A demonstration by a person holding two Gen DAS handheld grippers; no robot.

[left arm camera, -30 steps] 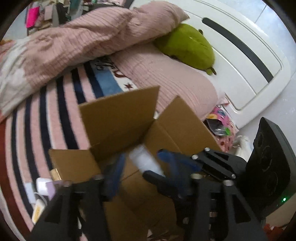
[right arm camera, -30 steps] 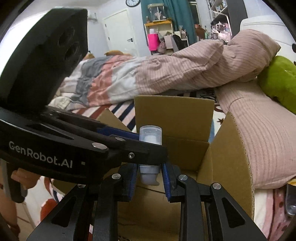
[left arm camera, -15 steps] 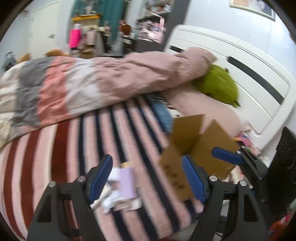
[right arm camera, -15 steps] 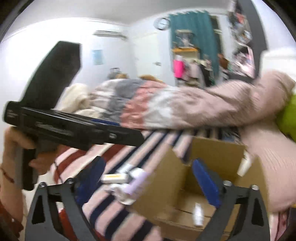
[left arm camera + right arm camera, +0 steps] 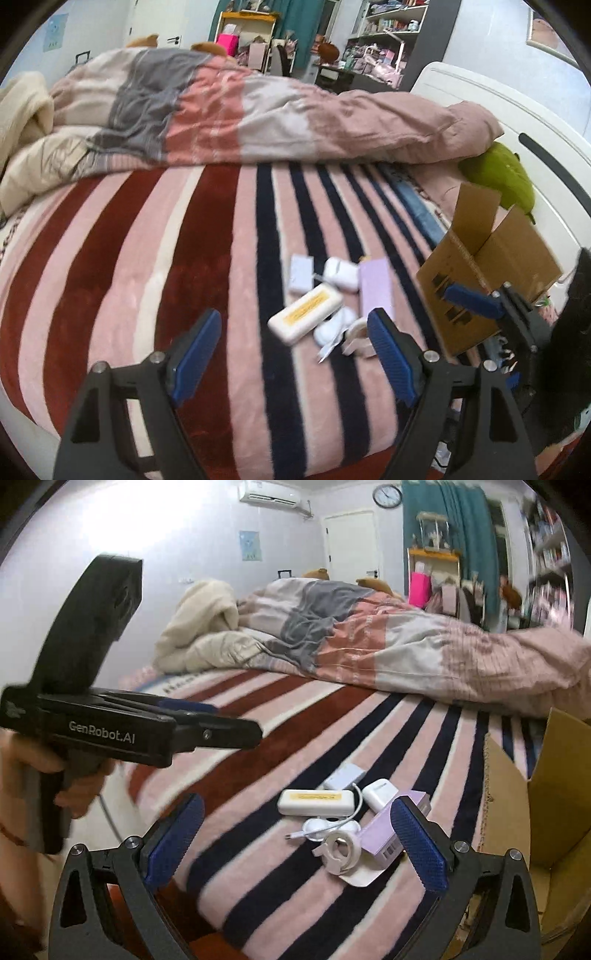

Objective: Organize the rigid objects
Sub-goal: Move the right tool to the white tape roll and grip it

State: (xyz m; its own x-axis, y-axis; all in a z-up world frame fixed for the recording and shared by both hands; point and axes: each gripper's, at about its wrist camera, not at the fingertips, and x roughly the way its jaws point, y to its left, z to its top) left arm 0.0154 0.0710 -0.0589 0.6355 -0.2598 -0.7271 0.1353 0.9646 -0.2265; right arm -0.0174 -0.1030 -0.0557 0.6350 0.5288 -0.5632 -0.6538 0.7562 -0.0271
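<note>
The left claw [image 5: 291,354] hangs over the near edge of the bed, its blue-padded fingers [image 5: 195,354] spread wide apart with nothing between them. The right claw [image 5: 295,845] is likewise spread wide and empty, above the same near edge, further toward the head of the bed.

Just beyond both claws a small cluster of rigid objects lies on the striped blanket [image 5: 207,236], near the near edge: a white oblong case with a yellow label [image 5: 306,314], a roll of white tape on a card backing [image 5: 341,851], a lilac box [image 5: 376,287], a white earbud case [image 5: 341,274], a pale blue flat box [image 5: 301,272], and a round white piece with a short cable [image 5: 325,827]. They touch or overlap one another. The tape roll sits just ahead of the right claw's right finger, with the lilac box beside it.

An open cardboard box [image 5: 491,266] stands on the bed just past the cluster, toward the headboard end, flaps up. The right claw's view catches its inner wall at the far right; what it contains cannot be seen.

A rumpled pink, grey and cream duvet [image 5: 229,107] is heaped along the far side of the bed, and a green plush toy [image 5: 502,181] rests against the white headboard [image 5: 491,107]. Behind are cluttered shelves [image 5: 384,37], a teal curtain [image 5: 447,528], a white door [image 5: 351,546], a wall clock [image 5: 387,495] and an air conditioner [image 5: 269,494].
</note>
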